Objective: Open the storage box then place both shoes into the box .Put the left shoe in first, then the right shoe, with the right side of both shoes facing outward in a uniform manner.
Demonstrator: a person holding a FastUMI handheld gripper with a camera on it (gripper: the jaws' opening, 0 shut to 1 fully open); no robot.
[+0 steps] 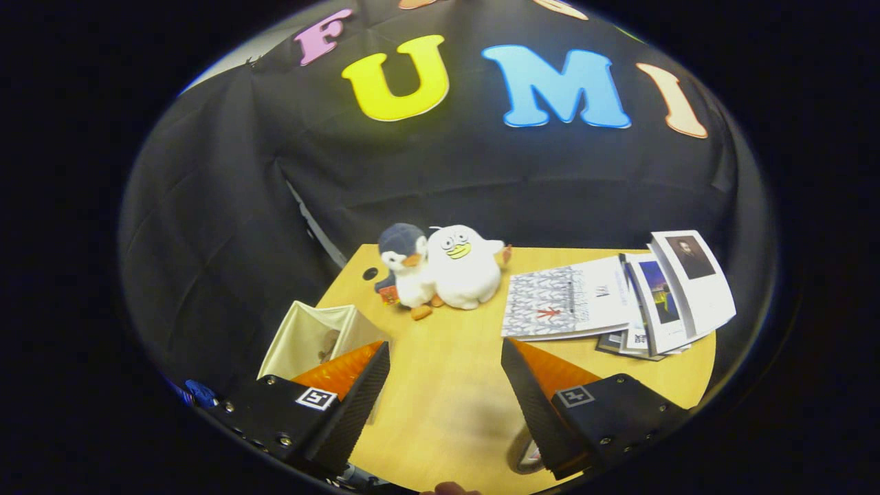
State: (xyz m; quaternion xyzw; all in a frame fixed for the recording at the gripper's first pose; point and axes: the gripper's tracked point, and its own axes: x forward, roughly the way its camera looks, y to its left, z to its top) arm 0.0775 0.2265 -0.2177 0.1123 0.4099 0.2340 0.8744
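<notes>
A cream fabric storage box (297,331) stands on the wooden table (447,405), just behind my left finger, which covers its near side. Its top is open toward me, and a dim brownish shape (328,344) lies inside; I cannot tell what it is. My gripper (445,347) hangs above the table, open, with only bare tabletop between its fingers. A rounded, partly hidden object (521,455) peeks out beneath the right finger near the table's front edge; what it is stays unclear.
Two plush toys, a grey-and-white penguin (405,265) and a white duck-like one (464,268), sit at the table's far edge beyond the fingers. A fan of magazines and booklets (619,295) lies at the far right. A fingertip (450,489) shows below the gripper.
</notes>
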